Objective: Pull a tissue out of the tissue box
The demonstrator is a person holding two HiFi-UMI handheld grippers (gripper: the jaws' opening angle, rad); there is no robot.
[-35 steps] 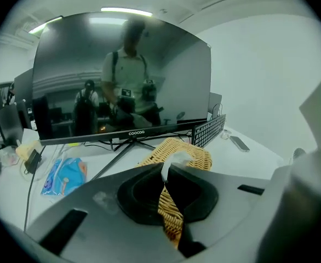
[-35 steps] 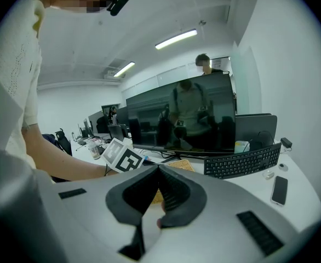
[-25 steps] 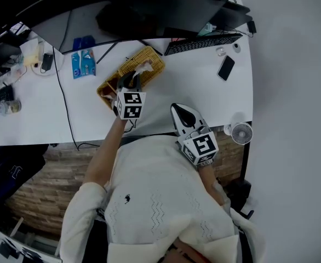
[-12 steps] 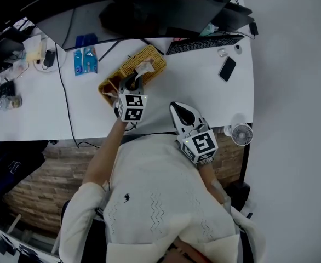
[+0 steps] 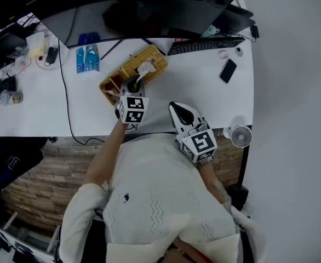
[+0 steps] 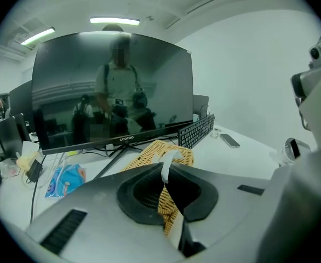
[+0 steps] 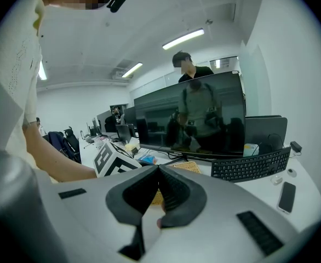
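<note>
A woven yellow tissue box lies slanted on the white desk, in front of the monitor. A white tissue sticks up out of it. My left gripper is over the box, shut on that tissue. In the left gripper view the tissue is a thin strip pinched where the tips of the left gripper meet, with the box behind. My right gripper hovers at the desk's near edge, to the right of the box. In its own view the right gripper is shut and holds nothing.
A large monitor stands behind the box, with a keyboard and a phone to the right. Blue packets and a black cable lie to the left. A small fan sits at the desk's near right corner.
The left gripper has drawn very slightly back toward the desk's near edge, still pinching the tissue. The right gripper has stayed where it was.
</note>
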